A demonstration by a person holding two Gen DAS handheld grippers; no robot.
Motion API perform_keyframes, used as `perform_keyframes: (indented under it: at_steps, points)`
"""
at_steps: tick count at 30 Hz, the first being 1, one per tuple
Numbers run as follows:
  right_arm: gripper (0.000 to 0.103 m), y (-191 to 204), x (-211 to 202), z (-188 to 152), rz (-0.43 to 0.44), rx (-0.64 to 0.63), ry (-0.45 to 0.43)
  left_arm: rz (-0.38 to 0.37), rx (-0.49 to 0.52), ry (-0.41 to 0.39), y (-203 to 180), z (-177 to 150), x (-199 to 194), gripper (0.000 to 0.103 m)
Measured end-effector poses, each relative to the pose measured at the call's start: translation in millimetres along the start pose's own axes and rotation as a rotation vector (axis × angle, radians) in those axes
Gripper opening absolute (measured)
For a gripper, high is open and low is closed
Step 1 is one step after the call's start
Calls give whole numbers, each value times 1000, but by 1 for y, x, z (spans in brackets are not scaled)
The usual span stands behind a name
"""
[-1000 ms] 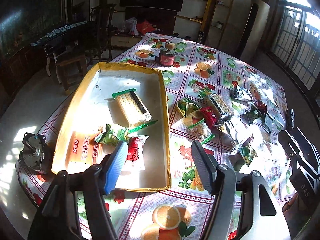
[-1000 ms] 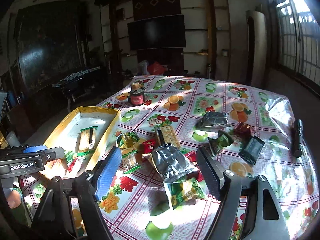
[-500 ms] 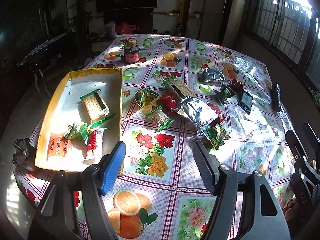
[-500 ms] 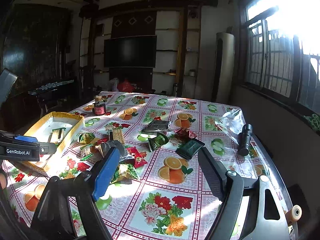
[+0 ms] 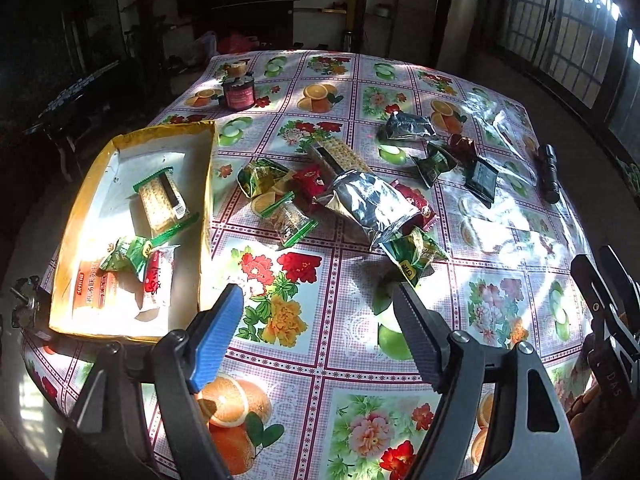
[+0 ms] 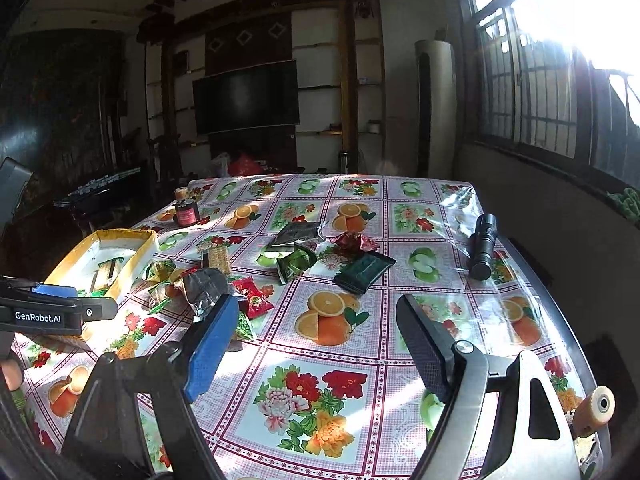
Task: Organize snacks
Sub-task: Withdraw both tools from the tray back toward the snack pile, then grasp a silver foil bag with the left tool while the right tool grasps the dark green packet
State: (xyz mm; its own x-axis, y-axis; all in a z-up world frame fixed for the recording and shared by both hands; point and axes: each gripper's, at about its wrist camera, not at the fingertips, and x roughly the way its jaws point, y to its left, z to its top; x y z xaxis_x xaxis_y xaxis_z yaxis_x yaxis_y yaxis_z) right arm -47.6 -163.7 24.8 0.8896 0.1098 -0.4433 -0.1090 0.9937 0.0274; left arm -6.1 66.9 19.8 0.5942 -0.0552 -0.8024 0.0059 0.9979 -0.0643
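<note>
Both pairs of jaws apart, empty; left gripper (image 5: pixel 318 304) hovers, green packet (image 5: pixel 414 254) just ahead of its fingertips, yellow box (image 5: pixel 206 184) ahead-left; right gripper (image 6: pixel 316 312) idle; between pickups, next: reach, clamp that packet

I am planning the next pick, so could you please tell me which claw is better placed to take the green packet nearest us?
Probably the left claw: it is open, with the green packet just beyond its tips. The right claw points at bare tablecloth.

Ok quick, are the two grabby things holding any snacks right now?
Left hand-held gripper: open, holding nothing.
Right hand-held gripper: open, holding nothing.
</note>
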Motion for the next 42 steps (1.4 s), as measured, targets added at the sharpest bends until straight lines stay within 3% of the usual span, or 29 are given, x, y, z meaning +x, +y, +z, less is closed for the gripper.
perform_keyframes:
  at_steps: [10, 20, 28, 32, 34, 35, 36, 38, 42]
  points:
    - [81, -21, 41, -1, 129, 161, 159, -26, -42, 95, 2, 19, 38, 78]
    - [81, -82, 160, 33, -23, 397, 337, -17, -210, 215, -10, 74, 112, 78]
    - [81, -71, 219, 40, -90, 327, 413, 4, -304, 253, -19, 92, 145, 84]
    - [82, -66, 237, 40, -128, 242, 431, 29, -292, 293, -23, 93, 161, 84]
    - [82, -61, 241, 40, -137, 188, 440, 50, -249, 274, -28, 92, 161, 81]
    - [80, -58, 240, 40, -130, 164, 444, 61, -225, 269, -30, 91, 160, 75]
    - [70, -57, 239, 40, -128, 141, 446, 58, -203, 261, -32, 90, 158, 65]
    - [53, -58, 233, 38, -113, 105, 446, 29, -171, 257, -32, 87, 154, 59]
    - [45, -65, 218, 33, -95, 86, 452, 5, -119, 249, -31, 77, 144, 56]
